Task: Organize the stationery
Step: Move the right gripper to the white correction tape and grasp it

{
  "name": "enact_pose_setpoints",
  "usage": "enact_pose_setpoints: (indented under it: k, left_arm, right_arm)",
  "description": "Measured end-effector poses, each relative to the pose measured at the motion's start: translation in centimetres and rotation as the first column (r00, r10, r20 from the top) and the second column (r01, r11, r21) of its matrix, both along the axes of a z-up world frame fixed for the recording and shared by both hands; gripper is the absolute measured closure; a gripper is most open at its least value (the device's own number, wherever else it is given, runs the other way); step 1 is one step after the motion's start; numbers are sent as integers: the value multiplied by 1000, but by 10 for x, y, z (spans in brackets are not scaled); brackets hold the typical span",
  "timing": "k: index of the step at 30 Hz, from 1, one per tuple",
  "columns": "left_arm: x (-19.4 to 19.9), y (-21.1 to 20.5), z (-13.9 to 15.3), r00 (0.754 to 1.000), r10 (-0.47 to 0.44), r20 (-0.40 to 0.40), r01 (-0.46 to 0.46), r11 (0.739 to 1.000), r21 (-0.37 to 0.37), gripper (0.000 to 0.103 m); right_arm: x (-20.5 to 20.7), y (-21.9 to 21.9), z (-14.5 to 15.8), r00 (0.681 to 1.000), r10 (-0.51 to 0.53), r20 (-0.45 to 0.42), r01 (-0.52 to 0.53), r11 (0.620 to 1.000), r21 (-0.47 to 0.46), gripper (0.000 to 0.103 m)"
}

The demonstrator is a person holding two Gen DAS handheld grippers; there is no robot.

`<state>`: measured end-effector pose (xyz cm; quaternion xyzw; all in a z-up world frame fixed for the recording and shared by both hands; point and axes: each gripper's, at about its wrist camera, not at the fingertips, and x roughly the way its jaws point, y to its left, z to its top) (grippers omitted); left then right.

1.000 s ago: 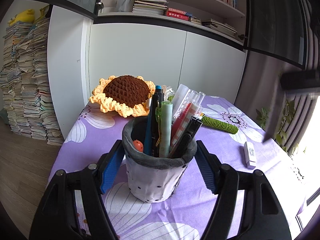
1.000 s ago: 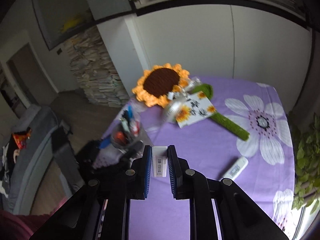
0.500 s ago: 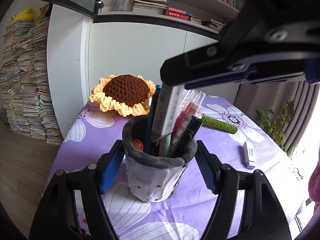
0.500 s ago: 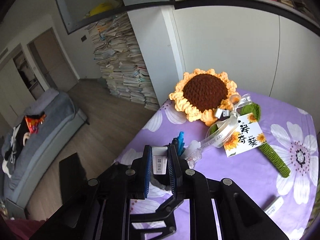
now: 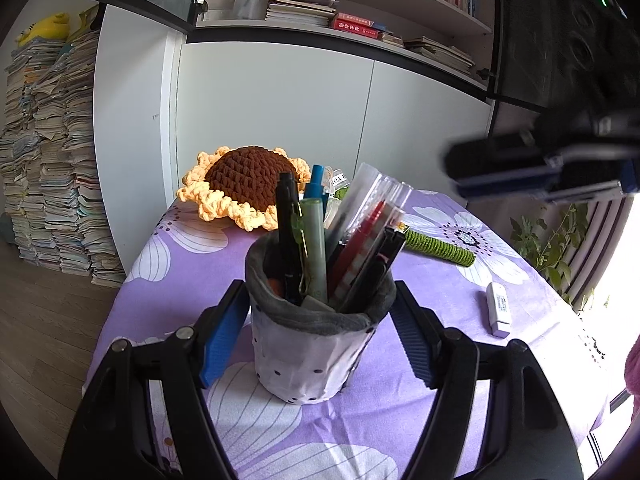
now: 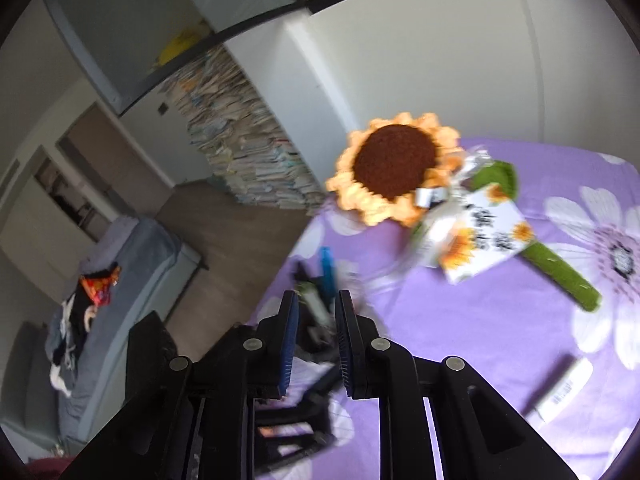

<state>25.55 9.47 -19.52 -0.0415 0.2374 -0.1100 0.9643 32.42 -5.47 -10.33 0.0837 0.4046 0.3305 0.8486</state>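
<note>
Left tongs (image 5: 320, 320) straddle the grey-and-white fabric pen pot with small dark dots (image 5: 316, 344), their blue pads set against its soft sides and clenched on it. That pot stands upright on the purple flower-print tabletop (image 5: 440, 280), near the front edge, packed with pens – a black pen (image 5: 289, 232), a pale green marker (image 5: 314, 248), a blue-capped pen (image 5: 318, 178) and a clear plastic sleeve of red pens (image 5: 368, 220). A flat grey-white eraser block (image 5: 314, 303) lies tilted just inside the rim, apart from either pair of tongs. Right tongs (image 6: 316, 336) hang above the pot, off to the pot's right in the left wrist view; their jaws have just been opening and now stand released, a narrow gap between the blue pads with nothing gripped, only the blurred pot showing through from below. Further right on the cloth, well apart from the pot, lies a small white correction-tape-like stick with a printed label (image 5: 498, 308). Behind the pot rests a crocheted sunflower with a brown centre and yellow petals (image 5: 244, 184), its green knitted stem (image 5: 440, 246) running off to the right and a white card printed with sunflowers (image 6: 480, 240) tied to it. Beyond the tabletop – white cupboard doors (image 5: 272, 120), a bookshelf (image 5: 360, 20) and a tall stack of papers and books on the floor (image 5: 48, 160).
</note>
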Motion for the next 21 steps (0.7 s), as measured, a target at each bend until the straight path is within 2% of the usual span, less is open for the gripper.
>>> enact_pose_setpoints:
  k: [2,4,6,9,11,13,16,21]
  left_arm:
    - [0,0,0,1000,0,0,0,1000,0,32]
    - [0,0,0,1000,0,0,0,1000,-1,32]
    - [0,0,0,1000,0,0,0,1000,1,32]
    - [0,0,0,1000,0,1,0,1000,2,32]
    - [0,0,0,1000,0,1,0,1000,1,32]
    - [0,0,0,1000,0,1,0,1000,2,32]
    - [0,0,0,1000,0,0,0,1000,2,32]
    - [0,0,0,1000,-1,1,1,1000,2,32]
  right_arm:
    - [-2,-21,-5,995,-102,6,102,992,-72,61]
    - [0,-48,-16,982,-191,-10,188,974,-123,53]
    - [6,-74,-31,958,-282,-56,269,948,-170,53]
    - [13,-115,-57,897,-413,-157,377,900,-219,53]
    - [15,-137,-74,857,-471,-208,423,874,-238,53]
    - [16,-151,-85,833,-495,-249,442,864,-239,53]
    - [19,-162,-94,814,-496,-302,450,867,-213,53]
    - [37,-155,-100,811,-502,-299,443,862,-246,53]
